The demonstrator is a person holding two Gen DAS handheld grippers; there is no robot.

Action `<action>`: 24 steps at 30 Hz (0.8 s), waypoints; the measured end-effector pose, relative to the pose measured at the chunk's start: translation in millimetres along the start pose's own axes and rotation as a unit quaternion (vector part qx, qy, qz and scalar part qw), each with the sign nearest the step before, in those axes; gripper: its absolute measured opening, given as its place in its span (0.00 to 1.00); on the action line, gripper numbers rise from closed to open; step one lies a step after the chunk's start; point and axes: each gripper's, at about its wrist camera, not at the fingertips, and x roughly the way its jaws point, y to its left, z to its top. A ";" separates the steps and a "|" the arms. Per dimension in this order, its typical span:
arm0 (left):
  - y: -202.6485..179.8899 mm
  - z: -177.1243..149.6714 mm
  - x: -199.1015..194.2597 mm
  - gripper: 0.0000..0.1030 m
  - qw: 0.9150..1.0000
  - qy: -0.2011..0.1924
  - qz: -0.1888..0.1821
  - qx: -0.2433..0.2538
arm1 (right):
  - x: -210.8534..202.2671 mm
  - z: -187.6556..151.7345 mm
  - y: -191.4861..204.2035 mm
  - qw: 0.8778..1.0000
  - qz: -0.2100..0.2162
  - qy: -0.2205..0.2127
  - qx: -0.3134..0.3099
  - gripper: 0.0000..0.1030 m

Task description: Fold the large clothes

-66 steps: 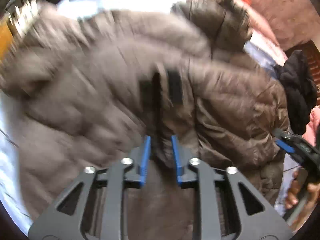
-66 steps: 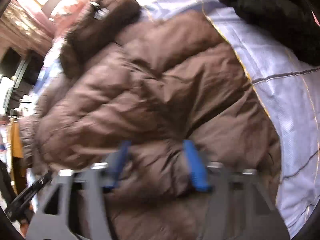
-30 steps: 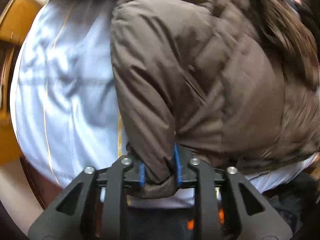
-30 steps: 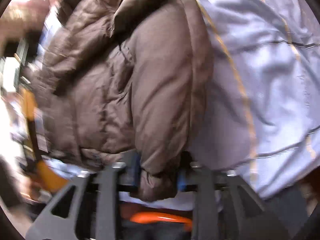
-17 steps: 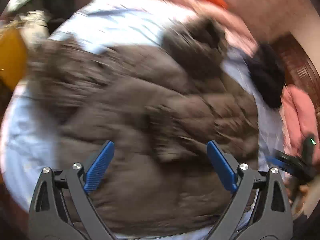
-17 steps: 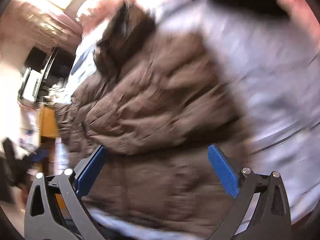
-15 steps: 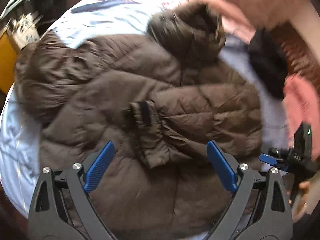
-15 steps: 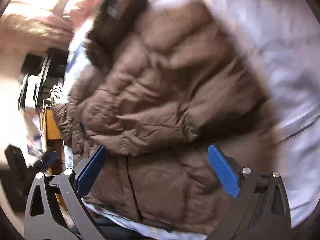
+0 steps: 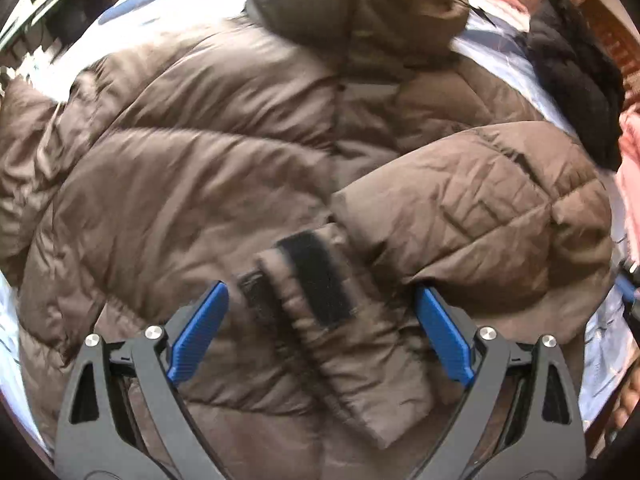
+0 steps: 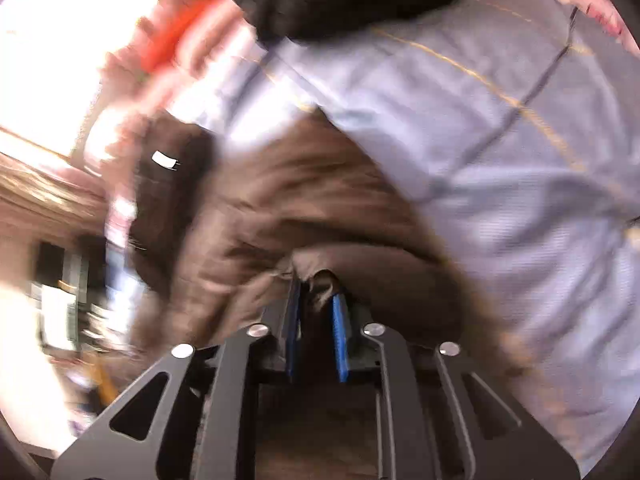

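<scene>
Spread across the pale blue bedsheet lies a brown puffer jacket, hood toward the far edge, one sleeve folded in over the chest so that its cuff, with a dark fastening strip, ends near the middle of the body. Beyond the hood sits a black garment, well apart from the work.

Hovering just above that cuff is the left gripper, jaws spread wide to either side of it, pads clear of the fabric, holding nothing. Over at the jacket's near right edge sits the right gripper, jaws closing, with a bunched fold of brown fabric caught between the blue pads; blur prevents saying how firmly.

Probably light for its bulk, and very soft: quilted, air-filled panels that squash under a pinch and spring back, so folds are likely to puff open unless pressed flat. Shell looks smooth and a little shiny, likely slippery, so a shallow nip on a single layer risks sliding out. Better holds: the elastic cuff, the hem edge, seam lines between quilted sections, or a gathered double layer. Worth avoiding: the fat middle of a panel, too thick and springy for a narrow pinch.
</scene>
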 end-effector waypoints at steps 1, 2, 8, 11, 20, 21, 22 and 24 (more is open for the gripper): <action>-7.2 2.3 -3.4 0.92 1.000 -0.005 0.021 0.008 | 8.8 -1.0 -0.5 0.999 -0.016 0.045 -0.012 0.42; -11.3 5.3 -9.4 0.92 0.999 -0.014 0.036 0.013 | 15.8 -6.9 -0.8 0.997 -0.004 0.078 -0.004 0.45; -8.2 7.1 -80.6 0.92 0.995 -0.095 -0.009 -0.012 | -39.1 -27.7 13.7 0.995 -0.081 -0.052 0.000 0.55; -30.1 2.1 -79.7 0.92 0.994 -0.096 -0.051 0.009 | -39.6 -30.5 51.4 0.990 -0.051 -0.102 -0.087 0.55; -36.2 -8.7 38.0 0.89 0.996 0.063 -0.055 0.043 | 67.4 -70.1 66.1 0.985 -0.094 0.054 -0.135 0.40; -31.1 -3.8 25.5 0.83 0.996 0.057 -0.064 0.035 | 62.3 -75.4 73.2 0.983 -0.099 0.053 -0.144 0.41; -21.4 5.0 6.5 0.83 0.995 0.038 -0.088 0.024 | 53.2 -80.3 80.7 0.983 -0.092 0.053 -0.150 0.45; 13.8 24.6 -44.5 0.84 0.991 -0.038 -0.131 -0.007 | 41.6 -80.4 94.0 0.988 -0.050 0.050 -0.138 0.54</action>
